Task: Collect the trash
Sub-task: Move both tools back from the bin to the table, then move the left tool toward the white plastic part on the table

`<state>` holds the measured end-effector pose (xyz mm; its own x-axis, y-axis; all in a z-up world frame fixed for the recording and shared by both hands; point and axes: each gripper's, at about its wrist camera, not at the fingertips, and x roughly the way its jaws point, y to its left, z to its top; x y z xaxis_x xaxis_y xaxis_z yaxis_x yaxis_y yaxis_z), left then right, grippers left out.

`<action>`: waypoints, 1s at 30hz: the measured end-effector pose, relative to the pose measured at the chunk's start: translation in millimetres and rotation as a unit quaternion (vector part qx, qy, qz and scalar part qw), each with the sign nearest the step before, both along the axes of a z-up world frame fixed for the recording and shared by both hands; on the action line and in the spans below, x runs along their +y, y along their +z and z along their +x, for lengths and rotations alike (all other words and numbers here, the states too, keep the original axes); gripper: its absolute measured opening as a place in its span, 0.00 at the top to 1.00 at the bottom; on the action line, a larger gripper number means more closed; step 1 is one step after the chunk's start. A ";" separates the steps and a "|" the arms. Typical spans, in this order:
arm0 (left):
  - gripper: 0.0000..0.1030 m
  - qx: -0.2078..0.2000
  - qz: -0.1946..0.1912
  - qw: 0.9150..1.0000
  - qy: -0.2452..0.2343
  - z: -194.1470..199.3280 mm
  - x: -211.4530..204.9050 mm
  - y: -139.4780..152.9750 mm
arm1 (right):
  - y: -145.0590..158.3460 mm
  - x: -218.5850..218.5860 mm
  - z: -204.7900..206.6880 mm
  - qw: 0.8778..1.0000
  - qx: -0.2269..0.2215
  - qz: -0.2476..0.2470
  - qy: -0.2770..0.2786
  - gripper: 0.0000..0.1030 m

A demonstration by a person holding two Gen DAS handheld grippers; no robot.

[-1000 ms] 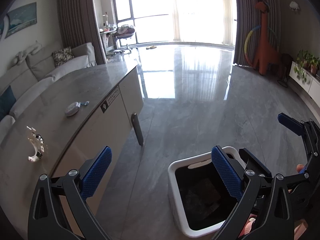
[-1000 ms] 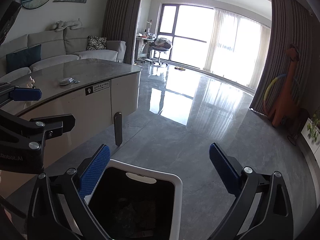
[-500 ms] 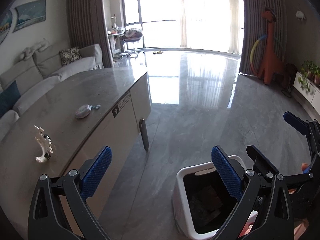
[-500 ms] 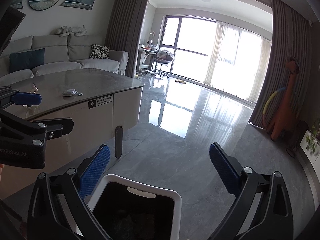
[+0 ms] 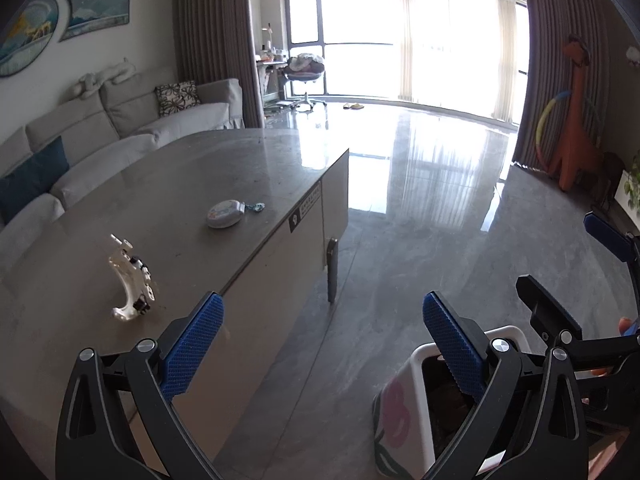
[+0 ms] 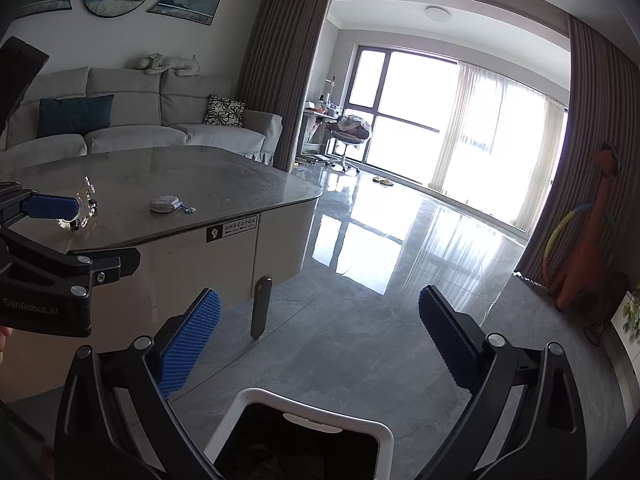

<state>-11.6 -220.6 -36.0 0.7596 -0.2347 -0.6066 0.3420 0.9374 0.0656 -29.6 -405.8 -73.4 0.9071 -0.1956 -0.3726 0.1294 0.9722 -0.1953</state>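
Room: living room with a glossy grey stone floor (image 6: 360,344), a pale sofa (image 6: 168,128) against the wall and bright full-height windows (image 5: 404,40) at the far end.
Trash bin: white bin (image 6: 384,436) with rounded corners and a dark inside, standing on the floor just below the right gripper; in the left wrist view the white bin (image 5: 400,408) sits low right, with a faded pink print on its side.
Bin contents: something dark and crumpled lies inside, too dim to identify.
Left gripper: left gripper (image 5: 324,344) has its blue-padded jaws spread wide with nothing between them, hanging over the table's edge and the floor.
Right gripper: right gripper (image 6: 320,340) has its jaws equally spread and empty, above the bin's far rim.
Writing: "GenRobot.AI" reads on the left gripper's black body in the right wrist view; a black label (image 6: 232,230) with white characters on the table's side is too small to read.
Table: grey stone-topped table (image 5: 180,184) with pale sides, left of the bin.
On the table: a white curved plastic piece (image 5: 130,280) near the left gripper, and a flat oval pouch (image 5: 226,213) with a small blue charm further along, well apart.
Background: an orange giraffe figure (image 5: 576,120) with a coloured hoop by the curtain.
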 end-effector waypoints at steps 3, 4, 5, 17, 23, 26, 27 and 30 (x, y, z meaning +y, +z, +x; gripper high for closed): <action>0.04 0.001 0.003 1.000 0.018 10.7 15.3 -0.6 | 1.6 13.0 15.1 1.000 -0.001 -0.001 0.017 0.04; 0.04 0.000 0.005 1.000 0.023 14.0 19.9 -1.0 | 1.8 18.0 20.3 1.000 -0.001 -0.003 0.022 0.04; 0.04 0.000 0.006 1.000 0.027 17.7 25.0 -1.6 | 1.9 23.3 25.3 1.000 -0.001 -0.006 0.028 0.04; 0.04 0.018 0.009 0.994 0.103 61.7 91.1 -12.8 | 0.0 78.4 71.2 0.996 0.002 -0.014 0.092 0.04; 0.04 0.033 0.010 0.992 0.118 82.5 117.8 -21.5 | -2.5 103.9 94.7 0.993 0.008 -0.018 0.117 0.04; 0.04 0.038 0.016 0.992 0.119 91.9 125.1 -24.0 | -3.3 112.3 110.3 0.992 0.011 -0.013 0.127 0.04; 0.04 0.041 0.016 0.992 0.118 95.6 127.4 -24.8 | -4.0 114.3 114.5 0.991 0.012 -0.012 0.131 0.04; 0.04 0.046 0.014 0.991 0.124 106.7 134.4 -27.9 | -4.1 123.8 127.9 0.990 0.011 -0.016 0.141 0.04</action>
